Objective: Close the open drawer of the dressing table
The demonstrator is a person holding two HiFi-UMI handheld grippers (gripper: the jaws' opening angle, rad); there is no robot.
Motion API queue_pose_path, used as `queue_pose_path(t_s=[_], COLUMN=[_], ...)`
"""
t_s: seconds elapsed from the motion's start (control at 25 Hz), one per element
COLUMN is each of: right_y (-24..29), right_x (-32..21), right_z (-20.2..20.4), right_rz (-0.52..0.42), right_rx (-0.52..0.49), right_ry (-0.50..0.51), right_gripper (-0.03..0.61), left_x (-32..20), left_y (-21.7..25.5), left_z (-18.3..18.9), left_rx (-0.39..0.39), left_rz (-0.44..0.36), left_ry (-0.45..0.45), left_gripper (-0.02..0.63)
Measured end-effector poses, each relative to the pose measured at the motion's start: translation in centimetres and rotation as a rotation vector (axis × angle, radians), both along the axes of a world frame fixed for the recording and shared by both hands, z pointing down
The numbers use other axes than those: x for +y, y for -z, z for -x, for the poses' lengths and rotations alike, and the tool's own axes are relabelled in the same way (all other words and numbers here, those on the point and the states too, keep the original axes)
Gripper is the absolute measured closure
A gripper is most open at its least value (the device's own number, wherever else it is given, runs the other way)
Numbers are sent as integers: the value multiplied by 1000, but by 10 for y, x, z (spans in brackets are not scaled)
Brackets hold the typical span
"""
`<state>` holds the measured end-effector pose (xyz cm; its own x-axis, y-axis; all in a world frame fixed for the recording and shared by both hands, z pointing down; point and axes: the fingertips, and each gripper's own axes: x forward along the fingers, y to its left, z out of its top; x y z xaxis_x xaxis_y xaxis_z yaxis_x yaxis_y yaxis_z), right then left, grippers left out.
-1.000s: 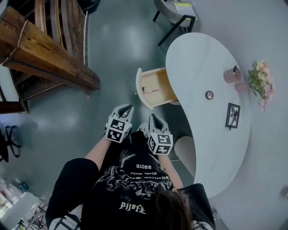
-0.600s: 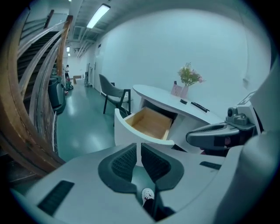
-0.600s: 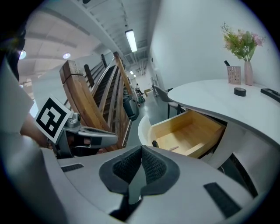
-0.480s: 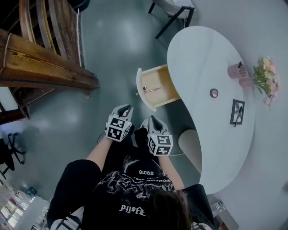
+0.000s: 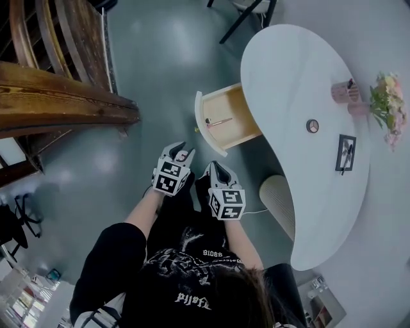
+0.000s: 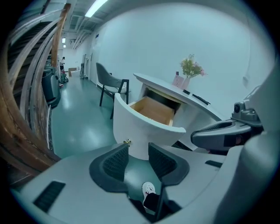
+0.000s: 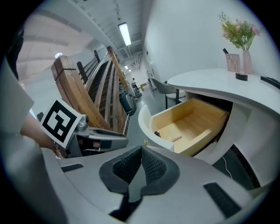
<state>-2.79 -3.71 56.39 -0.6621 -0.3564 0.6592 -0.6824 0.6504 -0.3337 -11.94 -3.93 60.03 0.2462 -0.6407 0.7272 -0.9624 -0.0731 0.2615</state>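
Note:
The white dressing table (image 5: 301, 77) has one drawer (image 5: 234, 118) pulled out, with a light wood inside and a curved white front (image 6: 140, 124) bearing a small gold knob (image 6: 127, 141). A thin stick (image 7: 175, 138) and a small dark item lie in the drawer (image 7: 192, 122). My left gripper (image 5: 181, 153) hovers short of the drawer front; its jaws have just been opening and stand open (image 6: 138, 151) with nothing between them. Beside it, my right gripper (image 5: 214, 168) is shut and empty (image 7: 141, 151), also short of the drawer.
A wooden staircase structure (image 5: 64, 96) fills the left. A chair (image 5: 246, 9) stands beyond the table, and a round stool (image 5: 278, 205) sits under its near edge. On the tabletop are a pink holder (image 5: 346, 91), flowers (image 5: 387, 106), a round item (image 5: 312, 125) and a picture frame (image 5: 346, 152).
Both grippers have sunk and come nearer to the drawer front. The left gripper's jaws, shut before, now stand apart. The right gripper stays shut.

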Motion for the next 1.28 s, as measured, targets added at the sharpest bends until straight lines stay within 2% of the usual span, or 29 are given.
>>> queue_pose_path(t_s=[0.16, 0.56, 0.88, 1.0, 1.12, 1.28], right_y=[-7, -18, -27, -36, -44, -45], right_x=[6, 18, 13, 16, 24, 28], right_z=[1, -4, -4, -3, -4, 0], right_rz=[9, 31, 48, 76, 96, 112], right_rx=[10, 39, 37, 48, 77, 73], right_ry=[-14, -52, -96, -79, -53, -84], right_gripper=[552, 552, 552, 552, 552, 552], left_x=[-7, -25, -37, -39, -43, -49], left_y=[-15, -52, -81, -91, -101, -106], left_z=[4, 5, 1, 1, 2, 5], left_rx=[-40, -98, -112, -106, -130, -170], left_rz=[6, 46, 95, 121, 134, 138], left_ry=[-68, -215, -252, -259, -273, -323], left_gripper=[440, 440, 440, 440, 439, 439])
